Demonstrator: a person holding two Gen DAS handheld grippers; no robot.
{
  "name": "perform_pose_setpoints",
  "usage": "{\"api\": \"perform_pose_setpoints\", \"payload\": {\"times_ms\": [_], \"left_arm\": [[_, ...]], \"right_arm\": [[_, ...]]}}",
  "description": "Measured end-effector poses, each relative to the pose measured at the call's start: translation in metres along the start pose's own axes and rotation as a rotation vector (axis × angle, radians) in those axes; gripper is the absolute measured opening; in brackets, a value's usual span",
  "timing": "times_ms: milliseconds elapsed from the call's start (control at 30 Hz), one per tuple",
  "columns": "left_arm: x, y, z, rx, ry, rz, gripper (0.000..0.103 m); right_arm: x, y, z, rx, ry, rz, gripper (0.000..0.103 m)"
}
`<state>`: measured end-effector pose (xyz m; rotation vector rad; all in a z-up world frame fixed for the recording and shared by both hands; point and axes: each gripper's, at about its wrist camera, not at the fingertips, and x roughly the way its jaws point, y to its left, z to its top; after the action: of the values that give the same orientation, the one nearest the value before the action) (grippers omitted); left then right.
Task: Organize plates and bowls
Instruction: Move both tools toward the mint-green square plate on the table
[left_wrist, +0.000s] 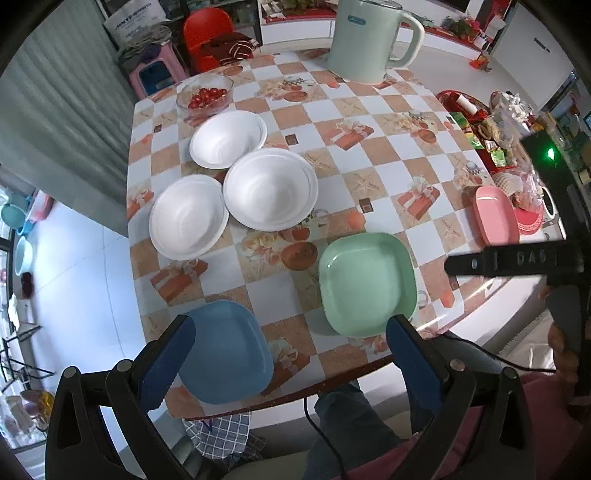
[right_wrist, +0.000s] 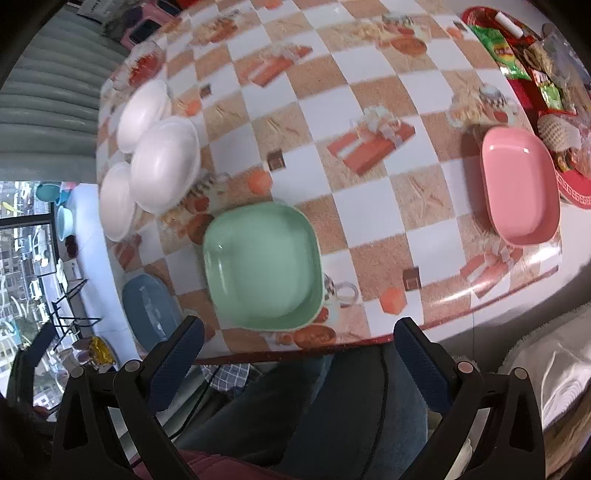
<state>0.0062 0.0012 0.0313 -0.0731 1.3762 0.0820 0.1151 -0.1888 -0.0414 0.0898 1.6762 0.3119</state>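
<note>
Both claws released, empty; rounded-square glossy green plate (right_wrist: 262, 266); round white foam bowls (left_wrist: 271, 188).

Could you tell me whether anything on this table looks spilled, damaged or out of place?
Nothing looks spilled or broken. The blue square plate sticks out over the table's near edge, and the largest white foam bowl overlaps its neighbour's rim.

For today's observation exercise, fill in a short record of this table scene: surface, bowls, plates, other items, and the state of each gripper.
surface: table with checked cloth
bowls: three white bowls, clustered at its left side
plates: blue plate at near edge; green plate beside it; pink plate far right
other items: glass bowl of tomatoes; pale kettle
left gripper: open, holding nothing
right gripper: open, holding nothing
</note>
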Motion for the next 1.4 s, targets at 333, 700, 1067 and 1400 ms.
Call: {"api": "perform_pose_setpoints", "payload": {"times_ms": [333,700,1067,1400], "left_arm": [[0.000,-0.013,0.003,0.028,0.028,-0.002,0.103],[0.003,-0.010,-0.002,-0.016,0.040,0.028,0.103],[0.004,-0.012,-0.005,-0.016,0.032,0.031,0.103],[0.010,-0.019,0.004,0.017,0.048,-0.017,0.103]], "right_arm": [[0.001,-0.010,-0.007,0.004,-0.029,0.041,0.103],[0.001,-0.011,-0.008,-0.007,0.021,0.040,0.103],[0.002,-0.015,-0.013,-0.001,0.026,0.030,0.103],[0.003,-0.028,-0.014,0.045,0.027,0.036,0.103]]}}
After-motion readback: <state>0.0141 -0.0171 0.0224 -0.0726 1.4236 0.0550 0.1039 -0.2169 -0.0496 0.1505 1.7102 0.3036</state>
